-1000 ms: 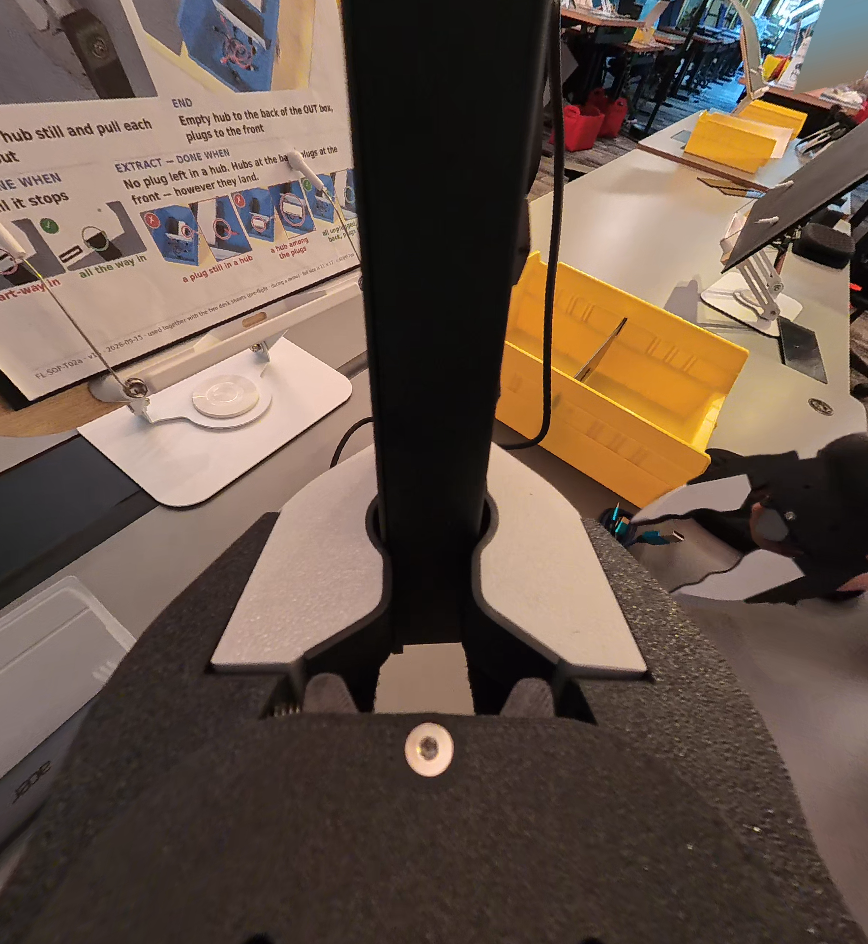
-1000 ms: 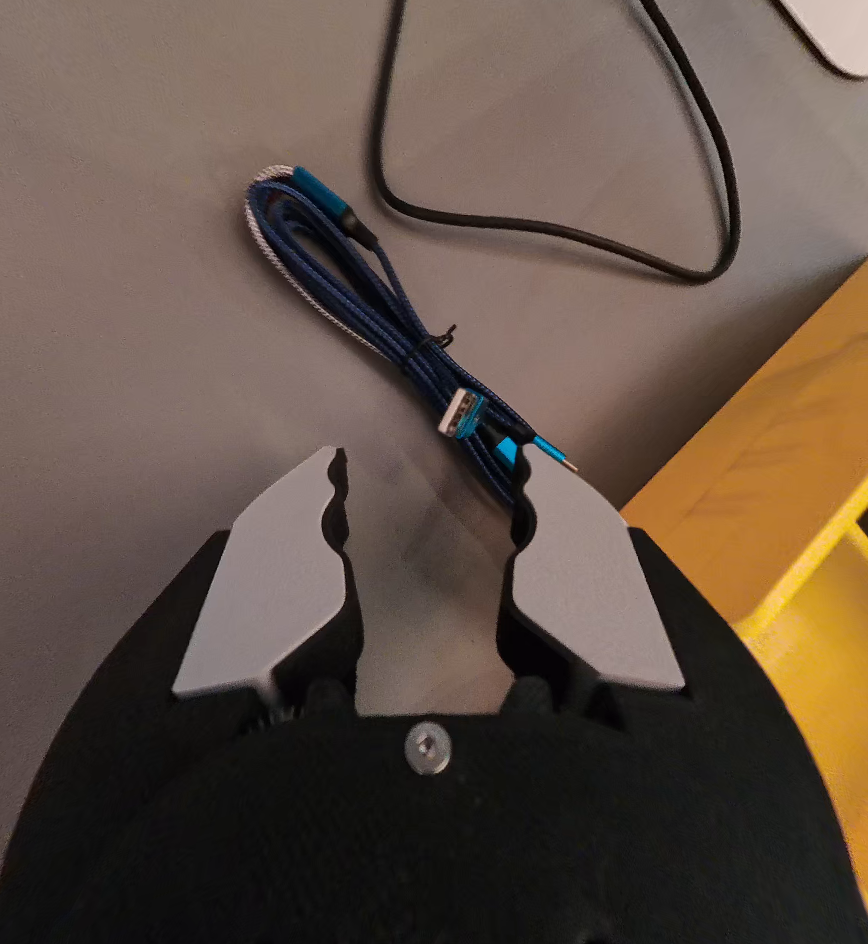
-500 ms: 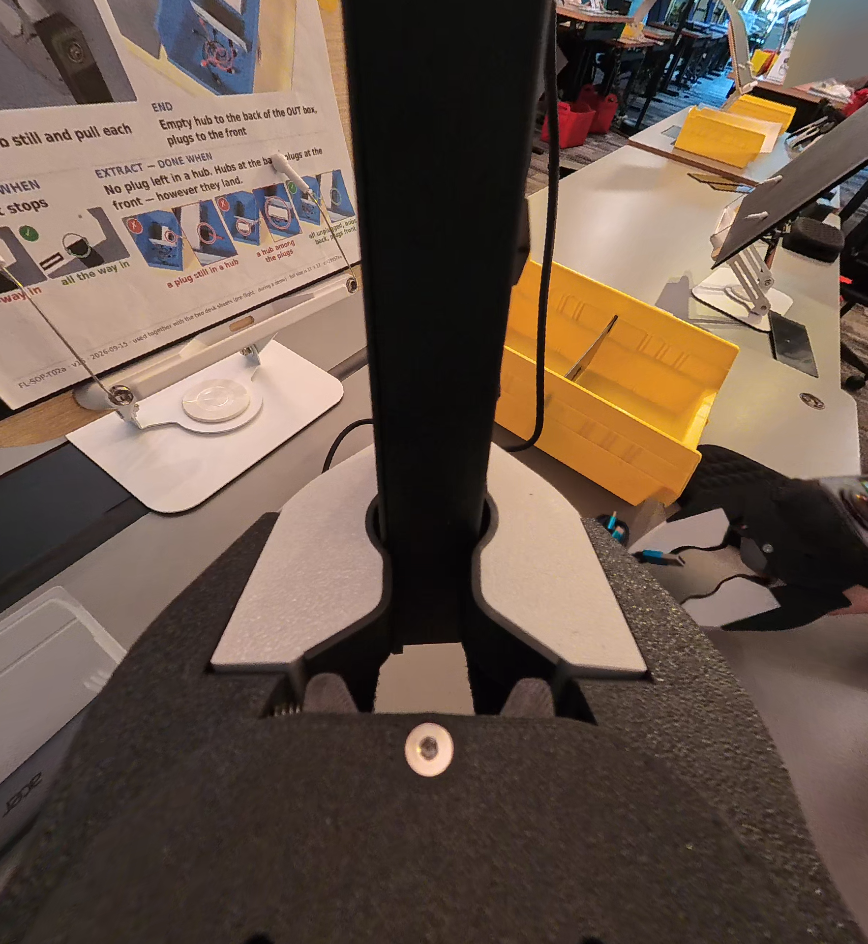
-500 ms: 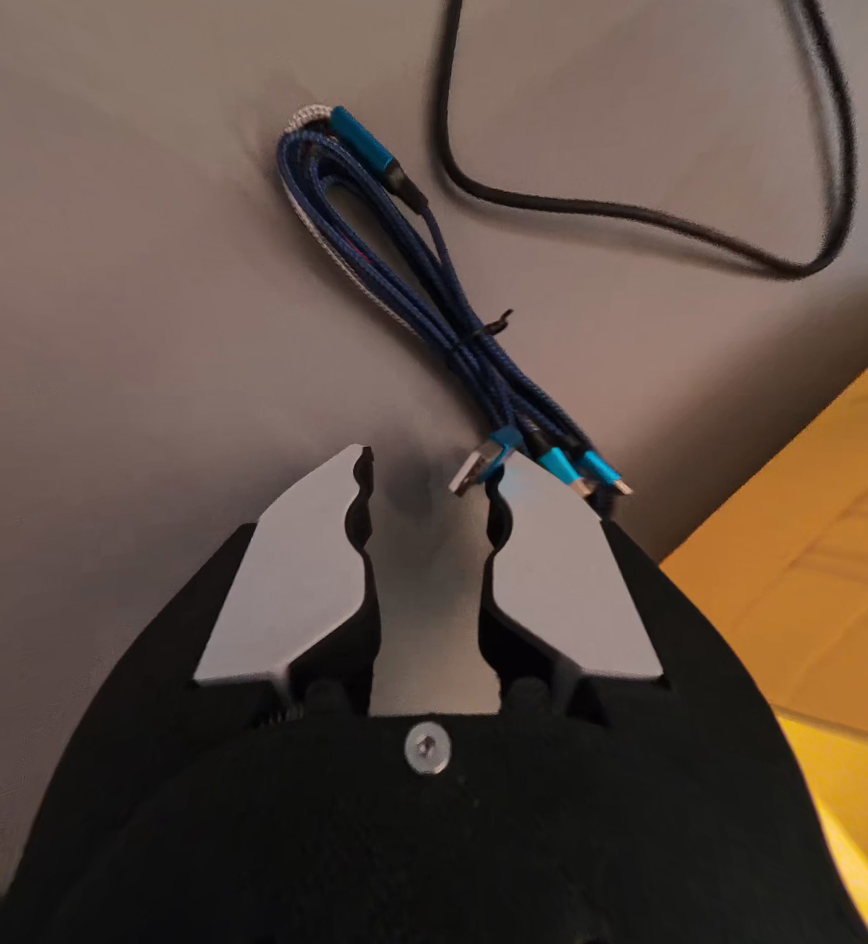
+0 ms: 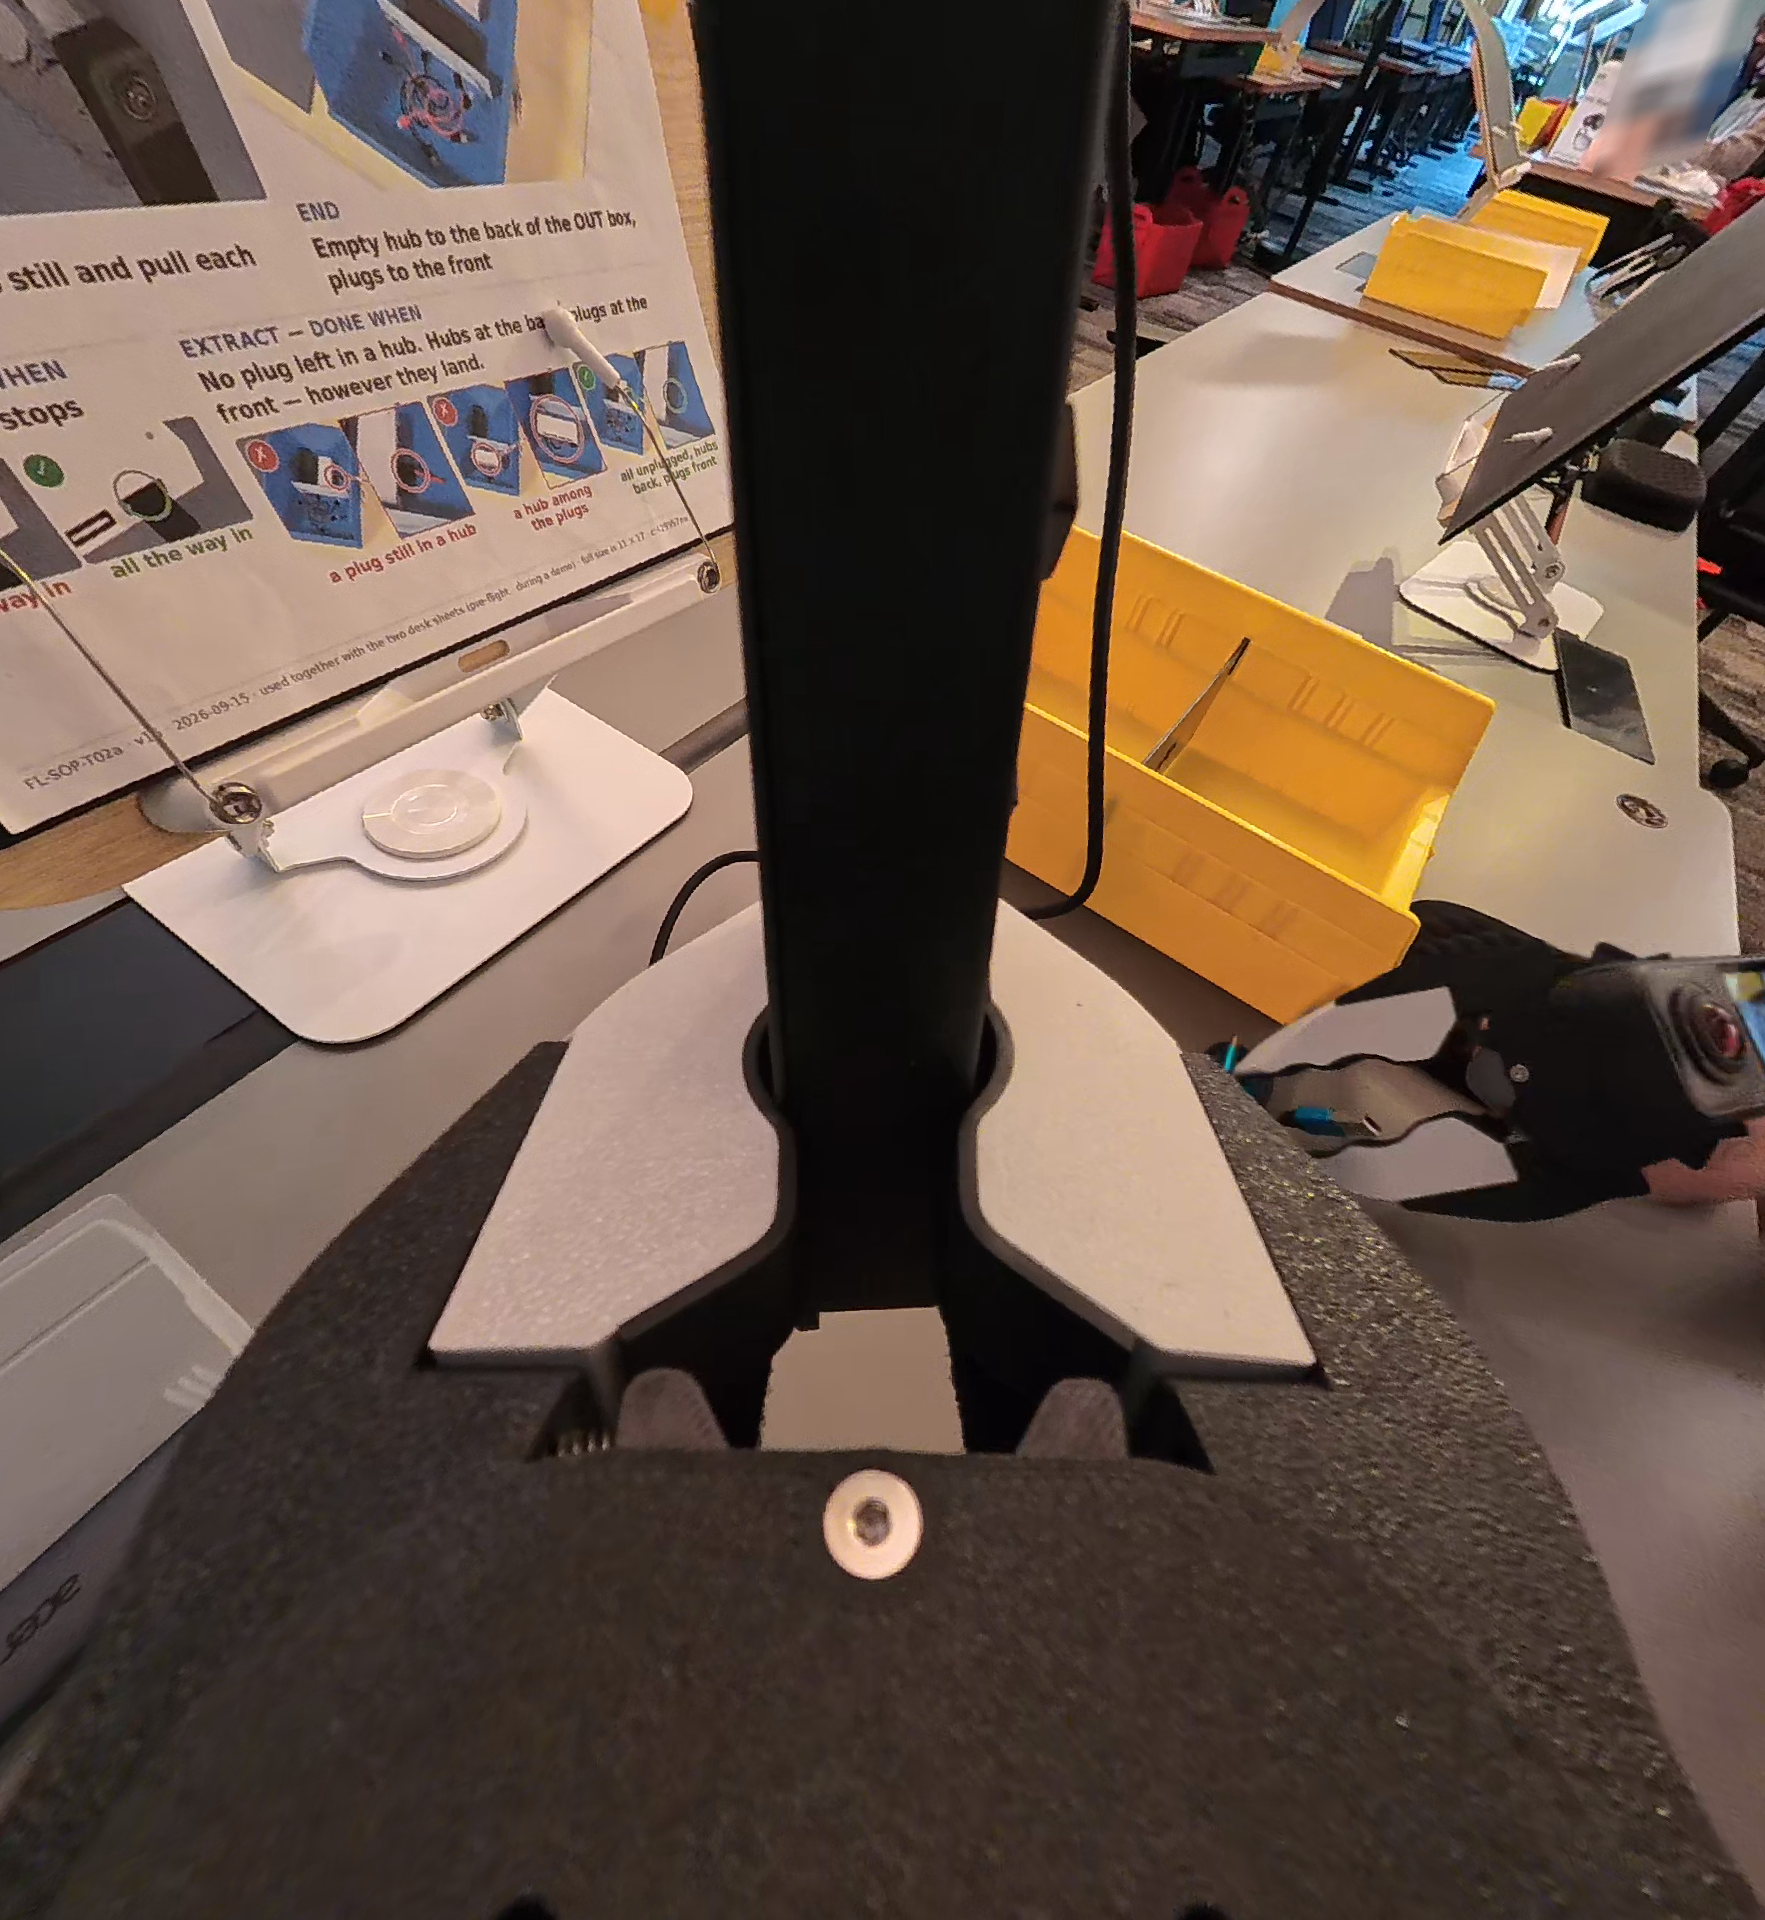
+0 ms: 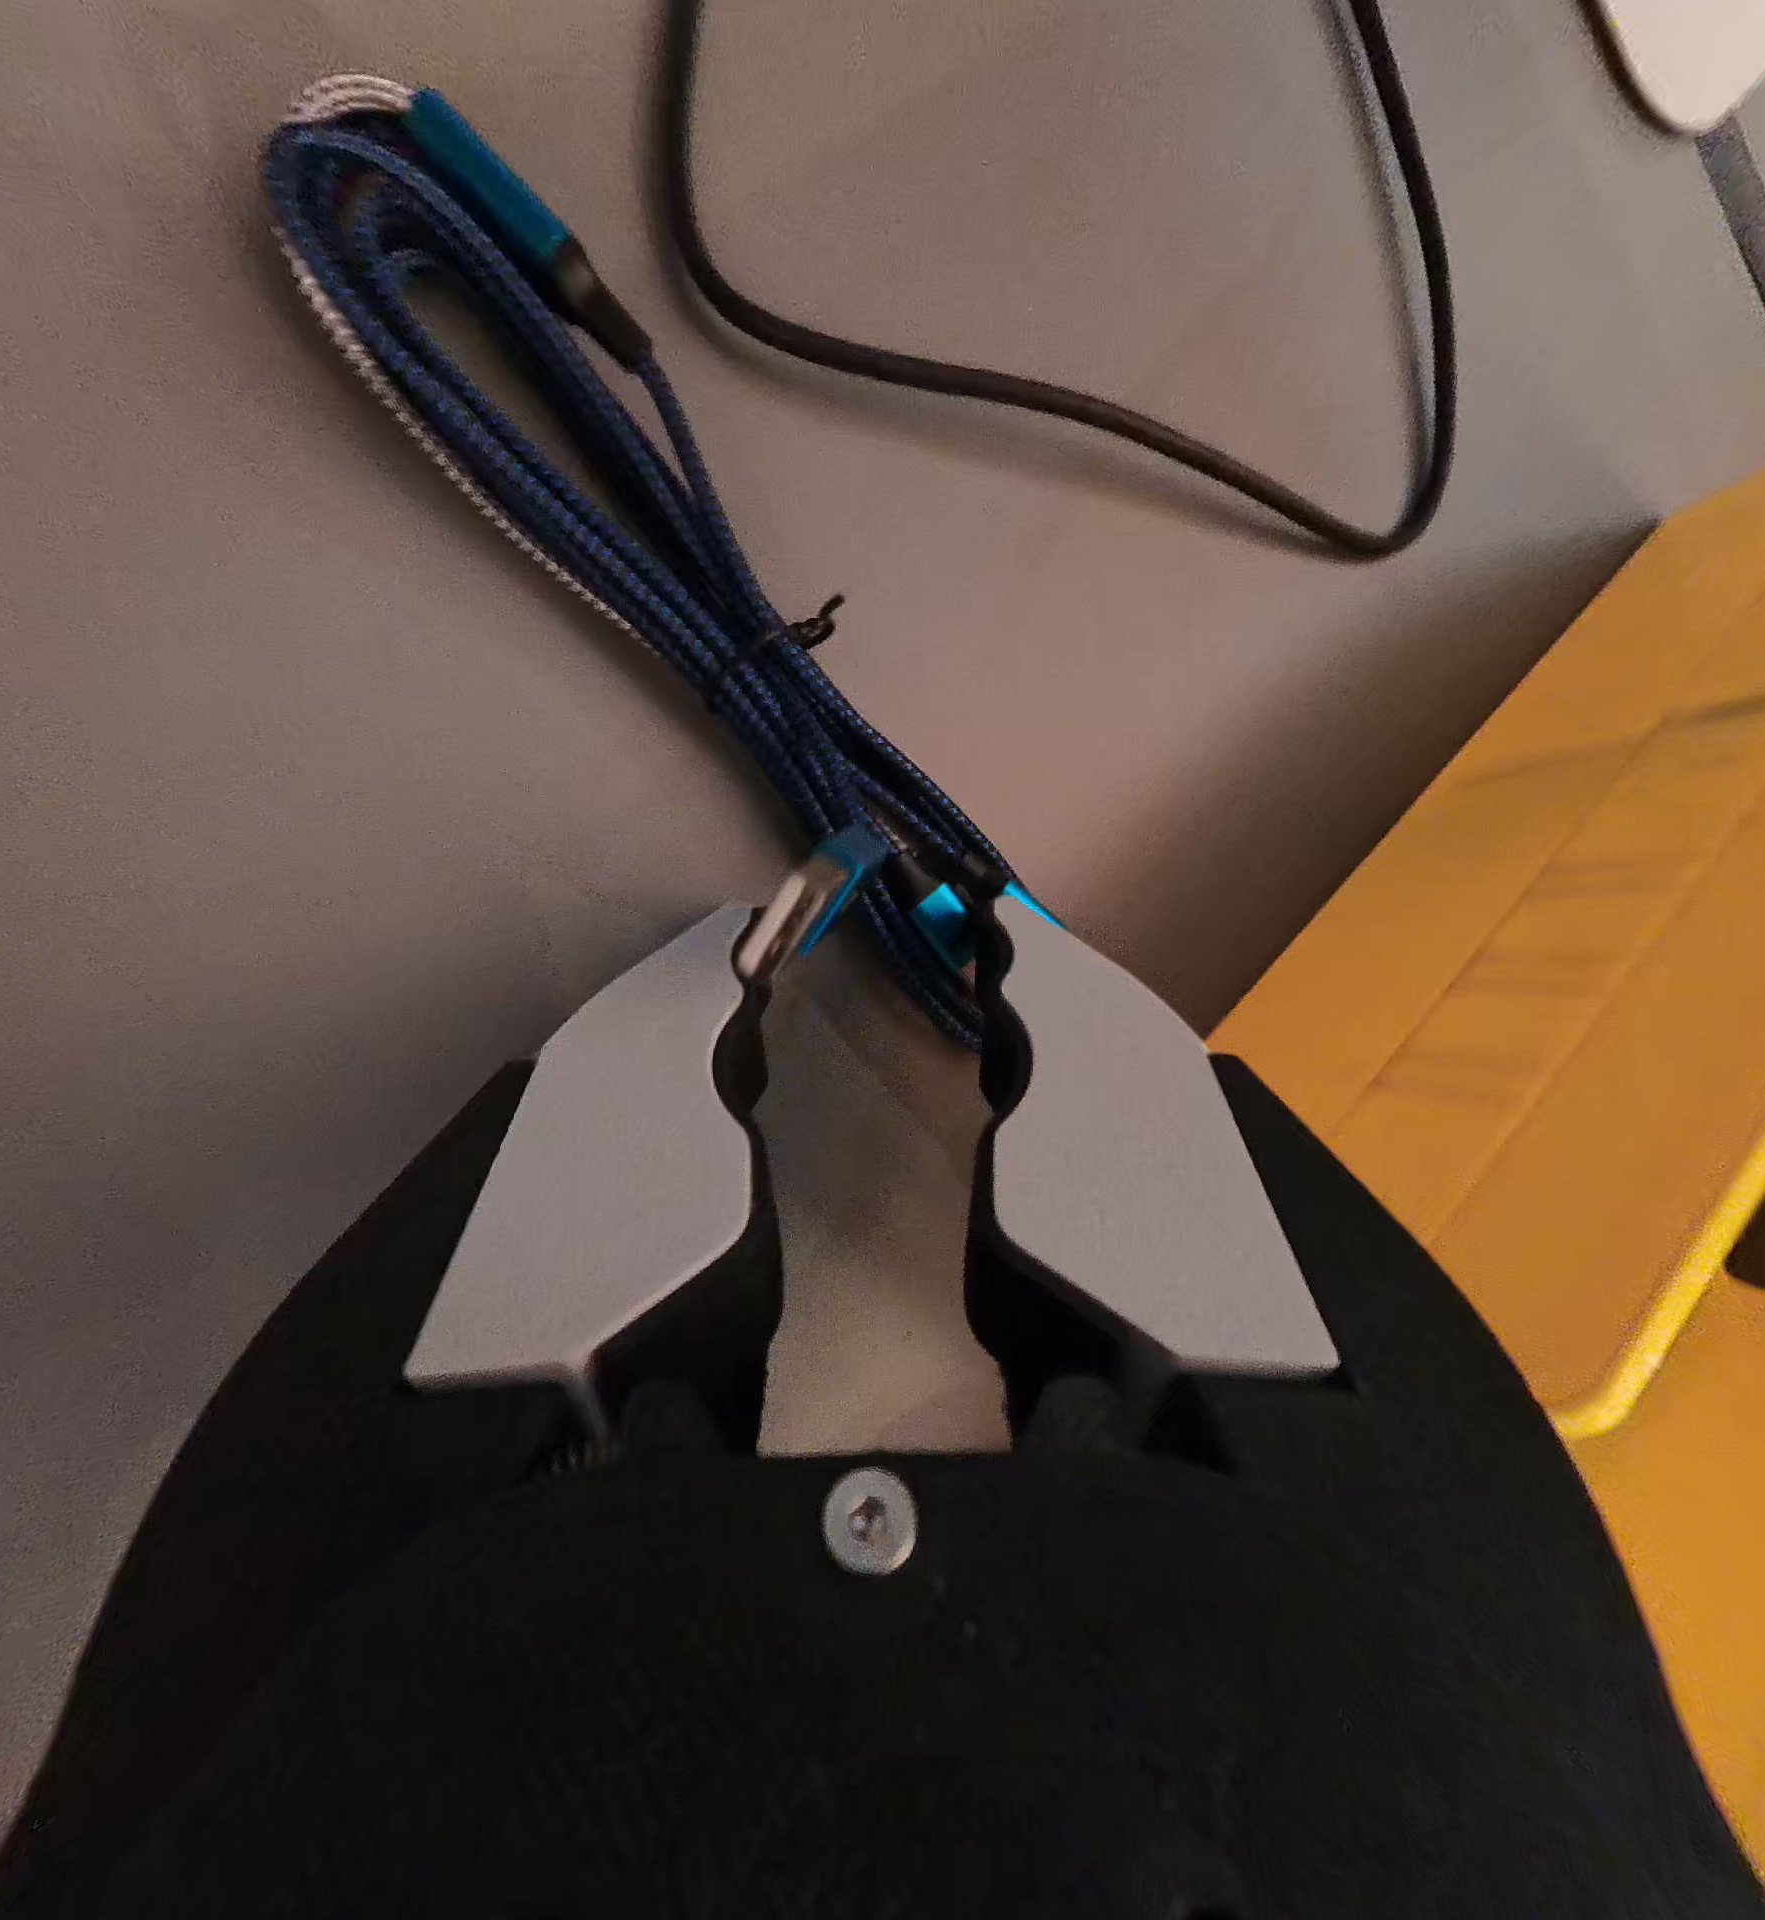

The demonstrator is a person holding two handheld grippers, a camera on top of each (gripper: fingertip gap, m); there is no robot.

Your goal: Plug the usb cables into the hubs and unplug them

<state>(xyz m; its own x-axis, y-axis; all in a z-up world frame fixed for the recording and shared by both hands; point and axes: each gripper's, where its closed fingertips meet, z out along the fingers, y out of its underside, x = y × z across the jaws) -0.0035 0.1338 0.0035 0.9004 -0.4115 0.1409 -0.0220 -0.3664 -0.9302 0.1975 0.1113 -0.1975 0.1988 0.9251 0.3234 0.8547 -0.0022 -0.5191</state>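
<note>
My left gripper (image 5: 873, 997) is shut on a long black hub (image 5: 899, 520) and holds it upright above the desk. The hub's thin black cable (image 5: 1106, 520) hangs at its right side. A bundled blue braided usb cable (image 6: 587, 540) lies on the grey desk. My right gripper (image 6: 873, 935) is open at the bundle's plug end. The metal usb plug (image 6: 805, 914) sits at the tip of its left finger, and blue connectors (image 6: 940, 914) lie by the right finger. The right gripper also shows low on the desk in the left wrist view (image 5: 1314, 1101).
A yellow bin (image 5: 1273, 769) with a divider stands just behind the cable; its wall is right of my right gripper (image 6: 1584, 935). A black cable (image 6: 1065, 395) loops on the desk. An instruction sheet on a white stand (image 5: 421, 862) is at the back left. A grey device (image 5: 47, 1382) lies left. Spacing between my two grippers at the tips: around 30 cm.
My right gripper has moved forward onto the plug end of the blue bundle and its jaws have narrowed. The usb plug now sits between the fingertips. The left gripper holds the hub still.
</note>
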